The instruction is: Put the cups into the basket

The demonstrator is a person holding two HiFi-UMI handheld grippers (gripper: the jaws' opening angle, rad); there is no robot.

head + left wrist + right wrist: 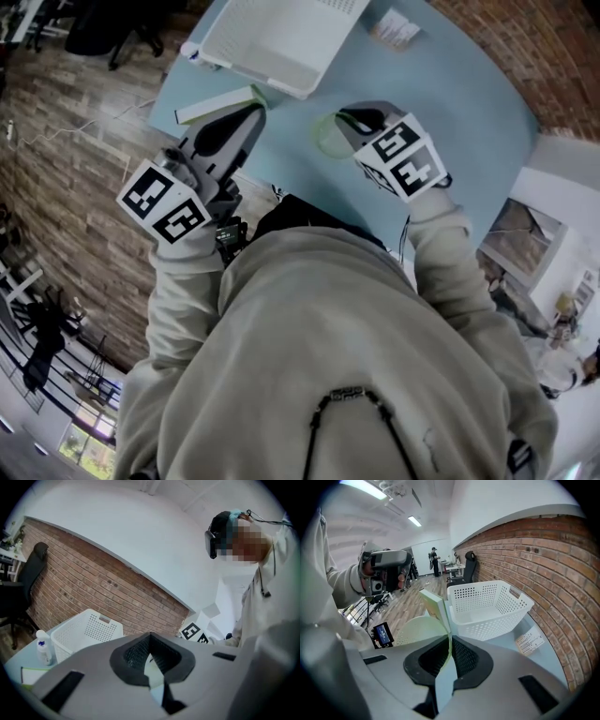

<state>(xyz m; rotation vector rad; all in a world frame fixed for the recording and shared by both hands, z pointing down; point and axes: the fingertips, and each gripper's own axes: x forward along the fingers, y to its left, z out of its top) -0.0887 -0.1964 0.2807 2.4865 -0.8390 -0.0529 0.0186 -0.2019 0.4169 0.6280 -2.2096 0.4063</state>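
Observation:
A pale green see-through cup [324,141] hangs over the light blue table [441,84], held by its wall. My right gripper [349,119] is shut on that wall; in the right gripper view the cup [417,630] bulges out to the left of the jaws [450,638]. The white perforated basket [281,37] stands at the table's far side, ahead of both grippers and to the right in the right gripper view [487,604]. My left gripper [251,112] is shut with nothing between its jaws [150,637], raised and tilted up toward the person; the basket [86,630] lies beyond it.
A white book with a green edge [220,103] lies between my left gripper and the basket. A small white bottle [190,49] stands at the table's far left corner, and a printed paper [394,28] lies right of the basket. Wooden floor lies beyond the table's left edge.

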